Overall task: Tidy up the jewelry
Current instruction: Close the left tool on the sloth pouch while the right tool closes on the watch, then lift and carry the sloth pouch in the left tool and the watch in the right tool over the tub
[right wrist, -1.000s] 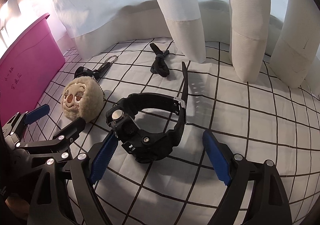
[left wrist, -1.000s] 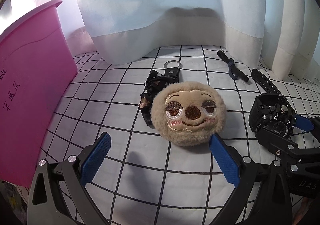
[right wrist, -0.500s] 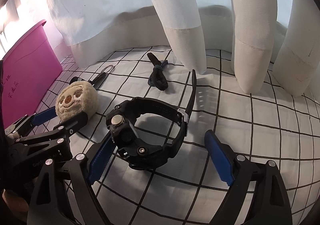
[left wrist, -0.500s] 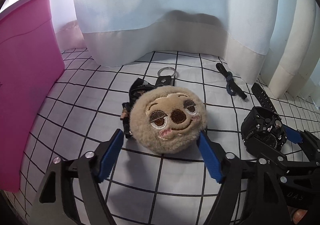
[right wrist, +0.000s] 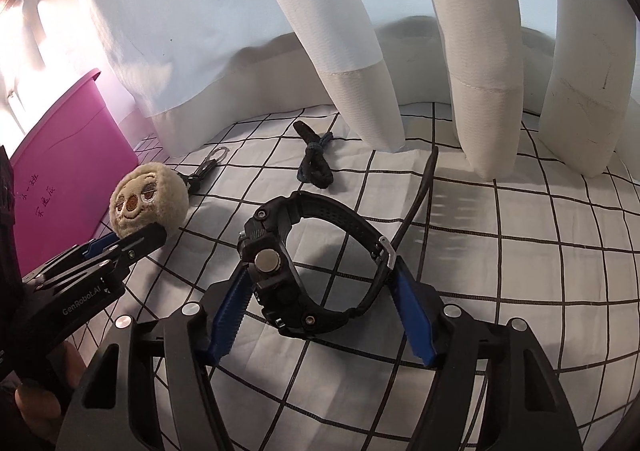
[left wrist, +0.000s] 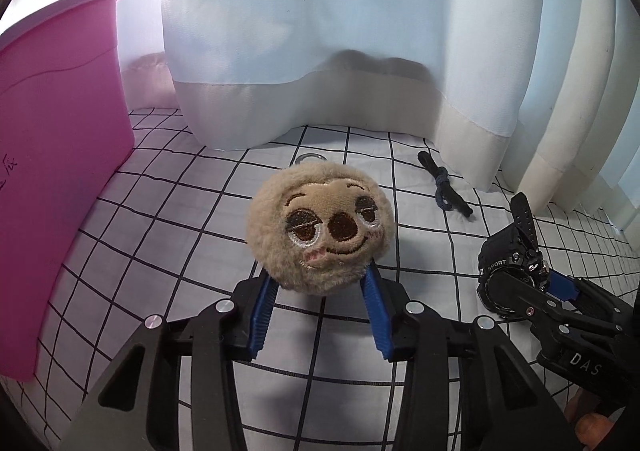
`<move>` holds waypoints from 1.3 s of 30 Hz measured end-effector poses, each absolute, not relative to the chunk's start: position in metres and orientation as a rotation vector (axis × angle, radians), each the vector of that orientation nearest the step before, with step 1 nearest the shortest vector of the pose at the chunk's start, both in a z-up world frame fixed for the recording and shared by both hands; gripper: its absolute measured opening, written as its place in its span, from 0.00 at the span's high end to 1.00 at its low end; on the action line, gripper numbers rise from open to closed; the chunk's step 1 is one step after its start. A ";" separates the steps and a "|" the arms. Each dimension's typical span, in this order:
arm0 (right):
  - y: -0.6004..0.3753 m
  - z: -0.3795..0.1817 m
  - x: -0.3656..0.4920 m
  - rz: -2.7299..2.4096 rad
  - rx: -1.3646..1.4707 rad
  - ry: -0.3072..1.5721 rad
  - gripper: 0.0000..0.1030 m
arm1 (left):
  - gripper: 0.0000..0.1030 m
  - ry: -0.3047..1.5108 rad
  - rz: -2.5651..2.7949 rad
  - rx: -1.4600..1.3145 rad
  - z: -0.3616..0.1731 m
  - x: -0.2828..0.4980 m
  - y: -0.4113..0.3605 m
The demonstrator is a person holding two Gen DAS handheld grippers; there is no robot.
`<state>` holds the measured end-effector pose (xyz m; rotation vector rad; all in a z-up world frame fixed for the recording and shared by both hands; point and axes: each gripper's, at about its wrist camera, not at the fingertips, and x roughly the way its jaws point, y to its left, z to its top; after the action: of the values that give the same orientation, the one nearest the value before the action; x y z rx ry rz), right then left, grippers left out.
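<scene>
A white curtain (left wrist: 360,51) hangs behind a white cloth with a black grid (right wrist: 520,251), and a pink plastic bin (left wrist: 52,155) stands at the left edge of this cloth.

Both grippers point down at a slant toward the cloth, side by side. A little of the person's hand (right wrist: 48,395) shows under the left one.

The left gripper (left wrist: 320,293) has just been closing its jaws. Now its blue pads (left wrist: 262,311) press on the two lower sides of the plush sloth keychain (left wrist: 320,229), so it pinches the toy. The toy is round, beige and fluffy, with a sewn sleepy face turned up to the camera. Its metal ring (right wrist: 218,153) lies on the cloth behind it.

The right gripper (right wrist: 316,295) has also just been closing its jaws. The black sport watch (right wrist: 296,275) is between its pads: the left pad touches the watch case and the right pad touches the strap near the buckle. The watch stands on its side, its strap making a loop, with the free end of the strap pointing toward the curtain.

A small dark knotted cord (right wrist: 314,161) lies apart, near the curtain hem.
</scene>
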<state>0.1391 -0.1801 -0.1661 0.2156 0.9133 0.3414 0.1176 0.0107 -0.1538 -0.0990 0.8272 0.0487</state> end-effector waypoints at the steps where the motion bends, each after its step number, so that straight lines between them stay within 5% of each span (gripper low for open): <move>1: -0.182 -0.166 0.138 0.341 0.227 0.907 0.37 | 0.61 0.825 0.045 -0.098 -0.152 0.116 0.010; 27: -0.191 -0.151 0.107 0.392 0.248 0.857 0.37 | 0.58 0.735 0.066 -0.180 -0.115 0.073 0.022; 39: -0.190 -0.151 0.103 0.402 0.251 0.869 0.37 | 0.57 0.807 0.133 -0.202 -0.137 0.065 0.037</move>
<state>0.1033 -0.1902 -0.1509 0.2510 0.8686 0.4016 0.0650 0.0373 -0.1369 -0.2020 0.8071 0.1332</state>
